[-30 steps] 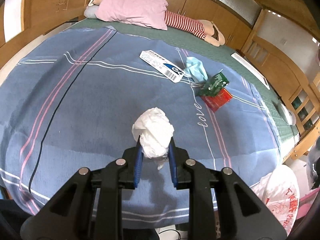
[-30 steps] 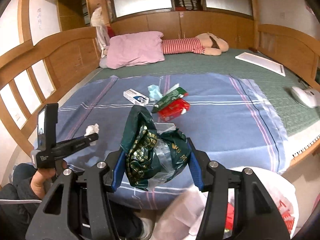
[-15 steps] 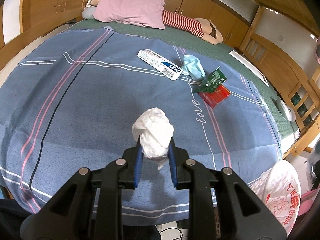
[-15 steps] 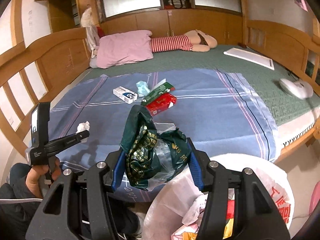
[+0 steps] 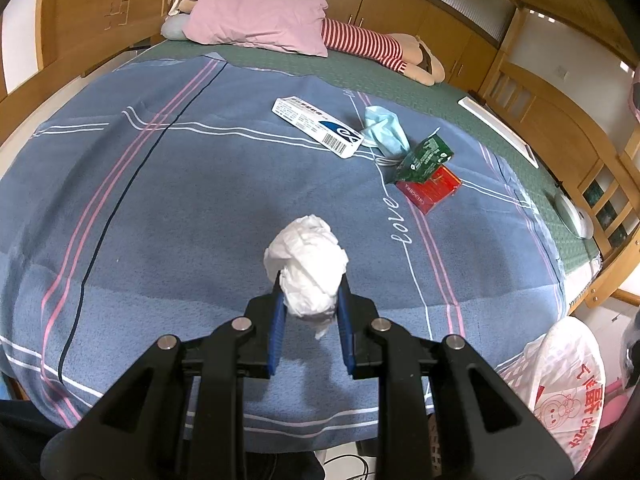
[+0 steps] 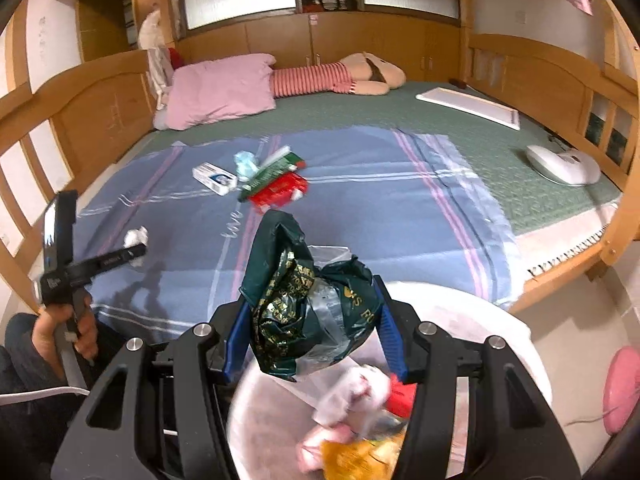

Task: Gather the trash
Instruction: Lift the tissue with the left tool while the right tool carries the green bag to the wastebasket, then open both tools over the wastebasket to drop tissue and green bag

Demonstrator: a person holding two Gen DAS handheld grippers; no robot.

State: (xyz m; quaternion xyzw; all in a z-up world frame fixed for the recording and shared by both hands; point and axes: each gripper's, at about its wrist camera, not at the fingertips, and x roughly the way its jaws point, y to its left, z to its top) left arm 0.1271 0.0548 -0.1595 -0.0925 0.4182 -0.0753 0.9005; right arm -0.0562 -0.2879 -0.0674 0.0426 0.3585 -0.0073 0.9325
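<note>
Clamped between the blue pads of the left gripper [image 5: 310, 312], a white tissue wad [image 5: 306, 268] is held above the blue blanket [image 5: 160, 208], its bulk standing out past the fingertips. The same gripper is seen from the right wrist view at the left edge, gripped by a hand [image 6: 66, 328]. A crumpled green bag [image 6: 308, 300] is pinched in the right gripper [image 6: 310, 336], whose jaws stand about half apart with both pads pressed on its sides. This bag is held right over the open mouth of the white trash bag [image 6: 472, 308], in which blurred pink, red and yellow scraps are seen. In the left wrist view the trash bag [image 5: 568, 380] is seen off the bed's near right corner, printed in red. More trash is left on the blanket, well apart from both grippers: a white box [image 5: 316, 126] with a barcode, a light blue mask [image 5: 384, 130] just beside it, a green packet [image 5: 426, 158] lying partly over a red box [image 5: 434, 190]. A pink pillow [image 5: 260, 14] and a striped doll [image 5: 368, 46] are seen at the far end of the bed.
</note>
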